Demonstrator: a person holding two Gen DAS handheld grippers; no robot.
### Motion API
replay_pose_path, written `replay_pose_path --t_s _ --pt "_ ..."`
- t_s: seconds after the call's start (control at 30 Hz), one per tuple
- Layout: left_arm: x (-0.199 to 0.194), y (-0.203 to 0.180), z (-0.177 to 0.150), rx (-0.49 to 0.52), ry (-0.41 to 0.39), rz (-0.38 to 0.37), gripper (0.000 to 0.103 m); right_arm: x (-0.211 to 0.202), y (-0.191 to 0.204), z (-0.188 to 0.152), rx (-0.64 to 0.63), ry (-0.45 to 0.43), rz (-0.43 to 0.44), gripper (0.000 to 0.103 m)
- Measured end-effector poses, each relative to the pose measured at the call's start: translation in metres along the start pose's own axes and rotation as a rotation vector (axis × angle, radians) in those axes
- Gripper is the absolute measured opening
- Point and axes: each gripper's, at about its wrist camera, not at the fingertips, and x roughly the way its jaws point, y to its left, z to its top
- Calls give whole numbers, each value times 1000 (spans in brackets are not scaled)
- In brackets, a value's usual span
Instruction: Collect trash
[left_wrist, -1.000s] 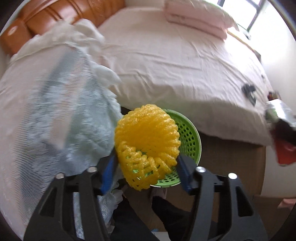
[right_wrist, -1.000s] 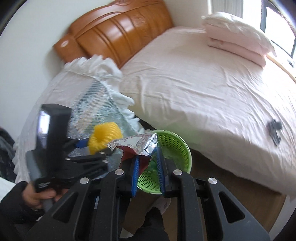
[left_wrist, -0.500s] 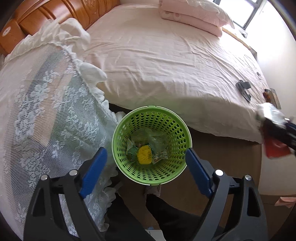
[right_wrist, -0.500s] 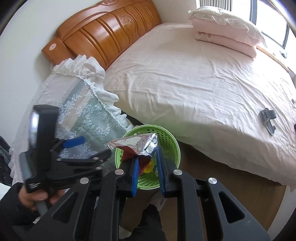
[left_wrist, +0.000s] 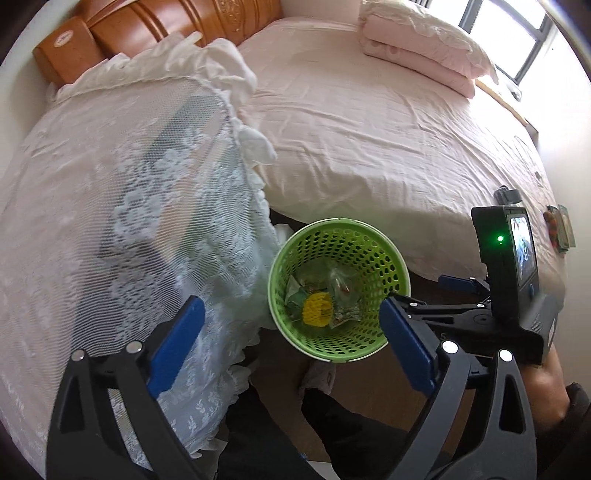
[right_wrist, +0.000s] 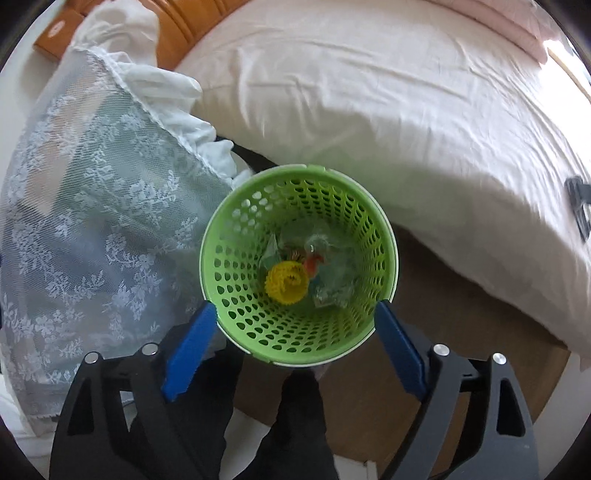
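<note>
Right wrist view: trash dropping into the green basket (right_wrist: 295, 336).
Right gripper (right_wrist: 293, 328) and left gripper (left_wrist: 291, 328) hover above it, jaws opening, empty, releasing over the yellow foam net (right_wrist: 286, 282).

The green perforated basket (right_wrist: 299, 343) stands upright on the floor, between the bed and a lace-covered stand. At its bottom lie a yellow foam net (right_wrist: 287, 283), clear crumpled wrappers (right_wrist: 332, 284) and a small red scrap (right_wrist: 313, 263), all touching.

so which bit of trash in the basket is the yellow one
The foam fruit net, a round ribbed mesh lying at the bottom of the green basket; the wrappers beside it are clear and crinkled.
</note>
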Motion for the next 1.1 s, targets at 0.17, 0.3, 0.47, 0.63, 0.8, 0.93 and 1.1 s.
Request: replay_pose_path --t_s 0.17,0.3,0.47,0.63,0.8,0.93,1.1 --pt "-12 14 0 -25 -2 -8 92 -37 11 8 -27 -57 -54 92" --pt "-57 36 1 -66 -107 37 93 -100 37 21 -102 -162 -55 95" --pt "-136 76 3 -171 -292 171 95 -198 95 35 -225 -375 29 101" --pt "-228 120 1 -318 -480 340 95 -279 166 41 -406 -564 116 101" --pt "-287 145 -9 -406 -572 473 95 -331 213 37 -521 -692 217 101" --pt "-302 161 -17 -485 -571 487 95 -351 242 32 -583 -740 270 101" --pt "-299 172 -17 -518 -545 489 95 -350 258 27 -629 -732 299 101"
